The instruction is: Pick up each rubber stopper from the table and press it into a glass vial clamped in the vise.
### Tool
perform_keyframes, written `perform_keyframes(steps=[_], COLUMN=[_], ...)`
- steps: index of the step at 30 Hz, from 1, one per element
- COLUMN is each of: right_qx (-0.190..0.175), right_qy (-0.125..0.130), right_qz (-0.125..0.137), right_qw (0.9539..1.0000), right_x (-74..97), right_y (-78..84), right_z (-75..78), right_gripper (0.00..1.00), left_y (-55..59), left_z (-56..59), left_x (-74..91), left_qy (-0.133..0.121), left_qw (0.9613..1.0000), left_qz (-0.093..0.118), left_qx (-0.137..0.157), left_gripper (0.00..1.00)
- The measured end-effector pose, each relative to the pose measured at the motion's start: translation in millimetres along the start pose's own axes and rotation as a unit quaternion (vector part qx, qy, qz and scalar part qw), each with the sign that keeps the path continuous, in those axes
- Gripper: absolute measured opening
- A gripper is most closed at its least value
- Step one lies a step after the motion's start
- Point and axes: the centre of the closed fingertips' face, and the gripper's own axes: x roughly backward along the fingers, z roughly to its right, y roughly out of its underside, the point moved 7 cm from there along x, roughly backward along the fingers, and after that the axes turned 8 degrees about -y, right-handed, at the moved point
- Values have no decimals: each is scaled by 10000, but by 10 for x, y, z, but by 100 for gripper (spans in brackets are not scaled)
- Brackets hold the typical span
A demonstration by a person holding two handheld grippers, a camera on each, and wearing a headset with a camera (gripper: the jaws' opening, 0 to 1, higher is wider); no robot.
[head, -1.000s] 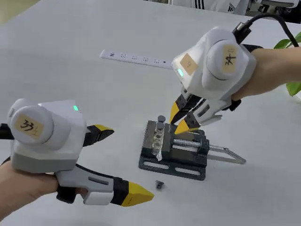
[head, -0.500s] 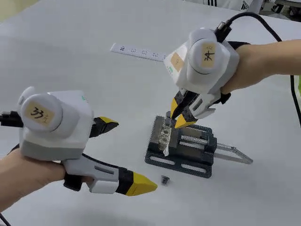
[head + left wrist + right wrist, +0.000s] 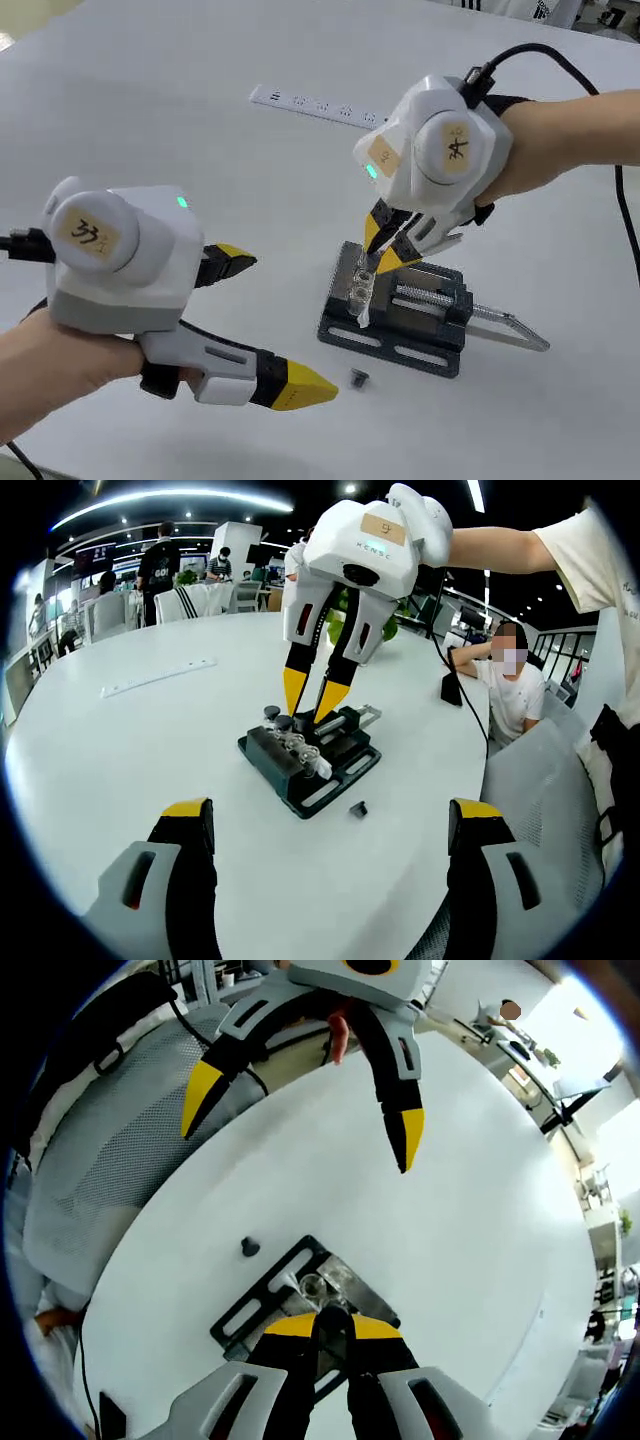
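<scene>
The left gripper [image 3: 283, 323] hovers wide open and empty over the table [image 3: 150, 120], with a loose rubber stopper [image 3: 359, 378] lying just beside the vise [image 3: 400, 325]. Over the clamped glass vials [image 3: 360, 290] the right gripper [image 3: 383, 255] points down, jaws drawn narrow; whether they pinch a stopper I cannot tell. The press should probably go straight down, centred on one vial mouth, never sideways against glass.
</scene>
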Motion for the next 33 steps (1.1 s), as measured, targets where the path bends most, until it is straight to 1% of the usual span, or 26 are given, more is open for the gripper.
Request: perform_keyframes(steps=[1,2,6,14,20,25,27,33], right_qx=[29,143,132,59,151,263,273,350], right_qy=[2,4,-23,-128,-230,-219,-220,-232], right_qz=[-20,-67,-34,213,141,13,26,-45], right_qw=[10000,9999,9999,9997,9995,9994,9994,9991], right_x=[-14,-24,-16,-45,-86,-108,-107,-116], right_y=[9,19,19,12,10,31,24,25], right_z=[1,4,15,55,46,48,49,65], right_gripper=[6,6,6,6,6,6,6,6], left_y=[4,5,28,59,80,97,101,108], left_z=[0,4,-7,-31,-51,-38,-36,-32], left_x=[-4,-9,-27,-37,-40,-47,-52,-64], left_qy=[8,21,41,73,79,87,91,106], left_qw=[10000,10000,10000,9999,9999,9999,9998,9998], left_qz=[-3,-5,-16,-50,-52,-65,-74,-69], left_qx=[4,13,29,49,105,127,129,154], left_gripper=[97,97,97,96,96,96,96,96])
